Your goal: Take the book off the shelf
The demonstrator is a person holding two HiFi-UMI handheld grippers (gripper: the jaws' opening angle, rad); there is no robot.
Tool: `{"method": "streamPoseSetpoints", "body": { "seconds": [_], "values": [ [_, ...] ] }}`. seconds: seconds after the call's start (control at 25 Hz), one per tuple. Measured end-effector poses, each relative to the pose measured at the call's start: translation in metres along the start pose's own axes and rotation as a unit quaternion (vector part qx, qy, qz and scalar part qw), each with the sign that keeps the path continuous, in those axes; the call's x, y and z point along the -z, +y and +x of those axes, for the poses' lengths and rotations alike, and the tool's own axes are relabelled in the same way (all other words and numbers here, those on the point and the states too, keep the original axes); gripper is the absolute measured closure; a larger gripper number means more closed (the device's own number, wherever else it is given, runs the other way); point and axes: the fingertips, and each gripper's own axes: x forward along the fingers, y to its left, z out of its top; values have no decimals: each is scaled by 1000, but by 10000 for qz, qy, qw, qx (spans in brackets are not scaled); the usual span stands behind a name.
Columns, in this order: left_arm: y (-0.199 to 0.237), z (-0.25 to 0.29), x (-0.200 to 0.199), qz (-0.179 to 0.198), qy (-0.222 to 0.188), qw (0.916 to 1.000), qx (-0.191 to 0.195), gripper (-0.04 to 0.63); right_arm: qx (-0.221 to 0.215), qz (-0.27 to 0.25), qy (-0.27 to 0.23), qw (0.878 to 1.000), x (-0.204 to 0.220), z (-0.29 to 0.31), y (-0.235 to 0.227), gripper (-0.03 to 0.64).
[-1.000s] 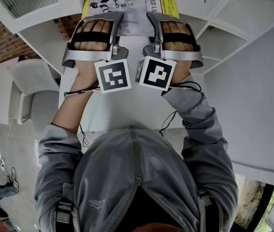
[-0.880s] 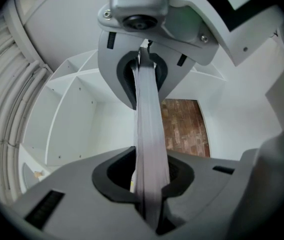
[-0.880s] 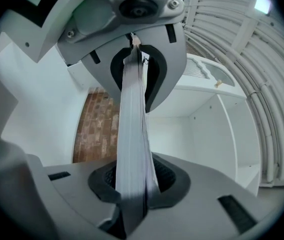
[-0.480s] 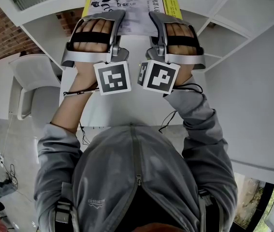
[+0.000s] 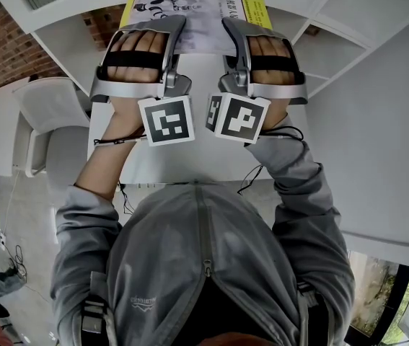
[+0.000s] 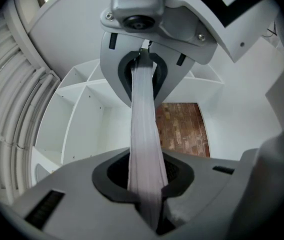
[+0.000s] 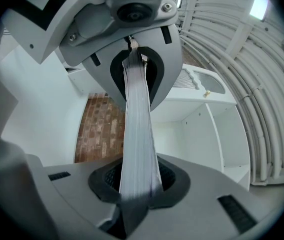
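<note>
In front of the shelf, the book lies flat in the air, held at its near edge by both grippers. Its pale cover, with a yellow band down each side, faces up. Its far edge runs off the top of the head view, so whether that end is clear of the shelf I cannot tell.

The left gripper has the book's near left part and the right gripper its near right part. They sit side by side, close together, both pointing level toward the shelf. In the left gripper view the page block shows as a pale strip running from one jaw to the other, with both pads pressed on it. The right gripper view shows the same: its jaws pinch the book's edge between them.

The left hand and right hand sit under black straps on the grippers, with grey sleeves behind them.

Past the book, both gripper views look into the shelf's white bays. A brick wall shows beside the shelf. On the near side of the shelf, under the grippers, stands a white table. A white chair stands left of it, well away from the shelf's bays on the right.
</note>
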Motion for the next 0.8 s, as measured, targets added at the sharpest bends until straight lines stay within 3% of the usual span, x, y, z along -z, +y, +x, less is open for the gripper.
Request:
{"method": "streamPoseSetpoints", "body": {
  "seconds": [0.32,0.8],
  "values": [
    [-1,-12,-3,-32,-71,10000,-49,522,20,15,-3,10000,-2,-13,1,535],
    [-48,-18,5,-74,12,9985,537,520,-517,160,-111,9985,-10,-12,48,535]
  ]
}}
